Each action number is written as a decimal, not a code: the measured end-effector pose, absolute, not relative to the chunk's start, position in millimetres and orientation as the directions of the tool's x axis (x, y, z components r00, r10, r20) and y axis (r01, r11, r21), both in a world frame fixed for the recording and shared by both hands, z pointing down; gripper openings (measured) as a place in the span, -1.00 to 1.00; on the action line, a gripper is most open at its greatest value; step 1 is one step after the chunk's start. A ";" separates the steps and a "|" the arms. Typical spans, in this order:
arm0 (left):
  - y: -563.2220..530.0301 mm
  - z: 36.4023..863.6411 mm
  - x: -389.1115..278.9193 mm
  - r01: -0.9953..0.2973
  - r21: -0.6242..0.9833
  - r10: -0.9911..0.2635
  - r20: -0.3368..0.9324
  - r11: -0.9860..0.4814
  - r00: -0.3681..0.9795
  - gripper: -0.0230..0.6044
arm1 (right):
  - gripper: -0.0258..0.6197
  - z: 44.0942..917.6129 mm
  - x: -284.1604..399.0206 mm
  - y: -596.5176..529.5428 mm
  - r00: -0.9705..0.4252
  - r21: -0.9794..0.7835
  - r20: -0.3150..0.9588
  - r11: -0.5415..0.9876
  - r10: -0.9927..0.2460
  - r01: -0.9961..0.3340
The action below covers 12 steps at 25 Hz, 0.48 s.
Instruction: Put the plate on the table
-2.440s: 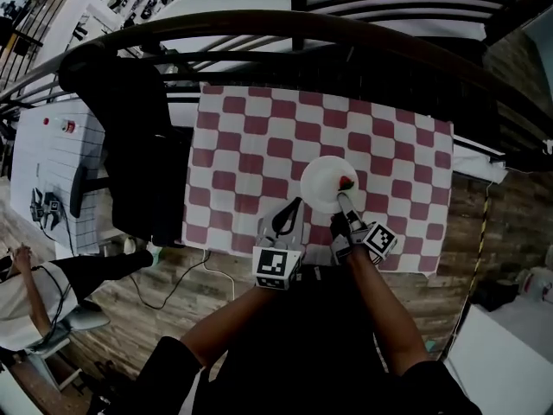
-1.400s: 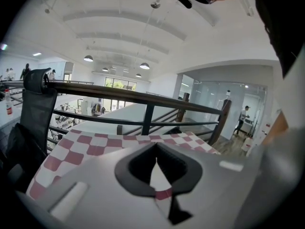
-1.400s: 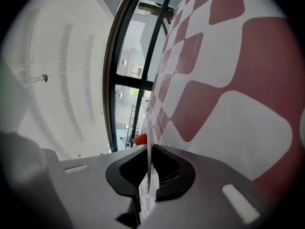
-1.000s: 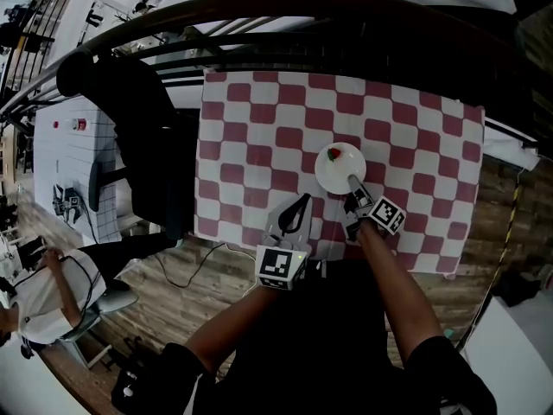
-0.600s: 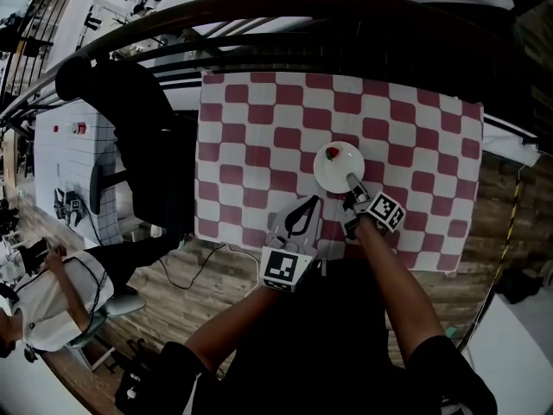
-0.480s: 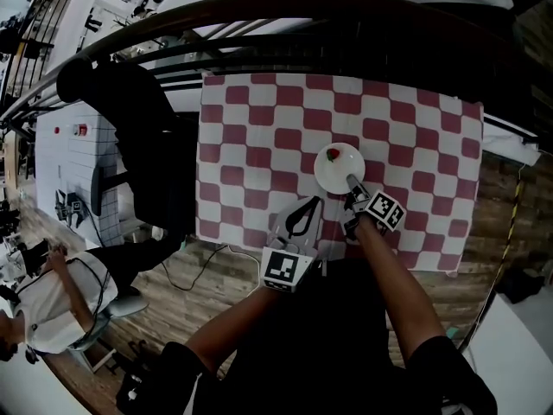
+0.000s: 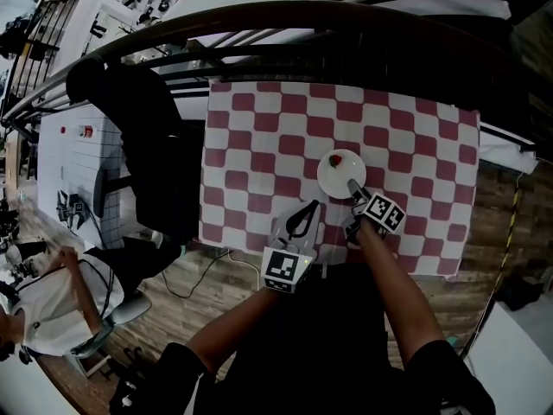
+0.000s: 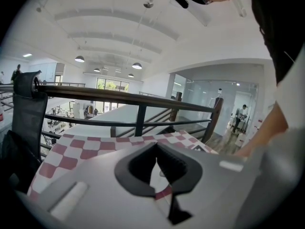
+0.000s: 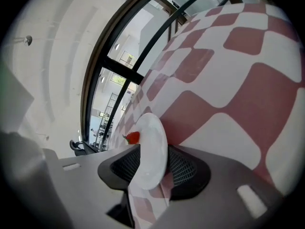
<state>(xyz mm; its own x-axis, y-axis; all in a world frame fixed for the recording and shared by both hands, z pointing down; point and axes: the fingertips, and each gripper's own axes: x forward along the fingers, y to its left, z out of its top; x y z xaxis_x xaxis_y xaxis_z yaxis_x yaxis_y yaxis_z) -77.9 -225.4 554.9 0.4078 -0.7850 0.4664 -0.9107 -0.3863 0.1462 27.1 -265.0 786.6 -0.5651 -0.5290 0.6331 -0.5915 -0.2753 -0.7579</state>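
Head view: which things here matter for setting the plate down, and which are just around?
Job: plate; checked table; right gripper, jaws just opened, plate rim between them.
Just around: left gripper; black chair; railing; person in white.

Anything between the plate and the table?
Nothing visible. The plate appears to lie on the table; the right hand-held gripper has just been opening, with the plate's rim between its jaws.
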 end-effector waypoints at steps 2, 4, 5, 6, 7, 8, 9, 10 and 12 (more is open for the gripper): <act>-222.1 554.5 -79.0 -0.909 0.152 -0.782 0.468 -0.389 0.413 -0.90 | -0.42 786.9 34.7 -260.8 -0.542 -0.736 0.652 -0.271 -0.531 -0.620; -220.5 549.8 -79.7 -0.906 0.153 -0.789 0.450 -0.393 0.419 -0.90 | -0.39 786.0 42.4 -256.8 -0.520 -0.720 0.665 -0.276 -0.536 -0.637; -219.6 547.1 -79.8 -0.905 0.154 -0.792 0.441 -0.396 0.421 -0.90 | -0.36 784.5 46.5 -254.9 -0.509 -0.714 0.669 -0.278 -0.541 -0.643; -217.7 544.9 -79.6 -0.904 0.157 -0.793 0.436 -0.397 0.424 -0.90 | -0.36 782.3 50.8 -253.0 -0.498 -0.707 0.673 -0.277 -0.547 -0.651; -215.0 543.4 -79.2 -0.903 0.160 -0.793 0.435 -0.399 0.427 -0.90 | -0.36 779.7 55.2 -250.7 -0.488 -0.700 0.675 -0.270 -0.554 -0.661; -212.0 541.8 -78.8 -0.902 0.164 -0.793 0.432 -0.400 0.430 -0.90 | -0.36 777.0 59.6 -247.8 -0.480 -0.692 0.676 -0.259 -0.559 -0.674; -209.4 539.9 -78.2 -0.900 0.169 -0.794 0.426 -0.401 0.433 -0.90 | -0.36 774.3 63.7 -244.7 -0.474 -0.685 0.677 -0.246 -0.563 -0.686; -207.2 538.0 -77.4 -0.899 0.174 -0.797 0.418 -0.402 0.437 -0.90 | -0.36 771.6 67.6 -241.9 -0.471 -0.680 0.676 -0.235 -0.567 -0.694; -203.2 535.9 -75.9 -0.897 0.178 -0.800 0.405 -0.405 0.442 -0.90 | -0.37 764.7 73.6 -238.0 -0.471 -0.683 0.666 -0.219 -0.578 -0.697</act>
